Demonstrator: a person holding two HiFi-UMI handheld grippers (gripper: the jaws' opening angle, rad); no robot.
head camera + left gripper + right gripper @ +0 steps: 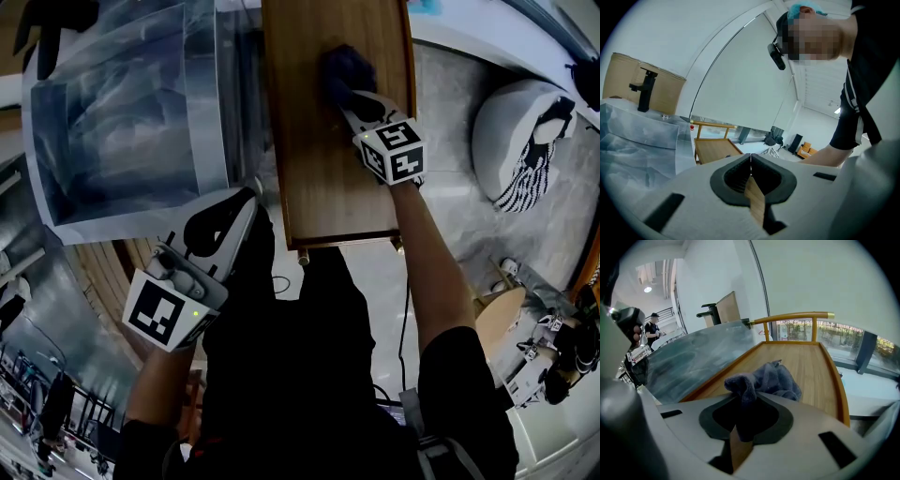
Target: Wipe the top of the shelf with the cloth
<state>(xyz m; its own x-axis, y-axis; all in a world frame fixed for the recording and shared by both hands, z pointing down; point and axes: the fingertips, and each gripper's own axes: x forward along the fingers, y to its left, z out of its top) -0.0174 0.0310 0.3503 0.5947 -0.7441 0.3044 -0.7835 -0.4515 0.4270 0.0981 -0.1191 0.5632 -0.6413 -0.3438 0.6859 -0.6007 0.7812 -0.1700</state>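
Observation:
A dark blue-grey cloth [345, 73] lies bunched on the wooden shelf top [309, 178], toward its far end. My right gripper [361, 101] is shut on the cloth, which rests on the wood. In the right gripper view the cloth [764, 380] rises from between the jaws and spreads over the shelf top [811, 366]. My left gripper [225, 220] hangs off the shelf's left front corner, held up in the air, jaws shut with nothing in them. In the left gripper view the left gripper [750, 165] shows its pads pressed together and part of the shelf top [715, 150] beyond.
A large clear plastic-covered bin [122, 112] stands just left of the shelf. A raised wooden rim and a yellow rail [797, 317] edge the shelf top. A white round seat with a striped cloth [525, 141] sits on the floor at right. Equipment [553, 352] stands at the lower right.

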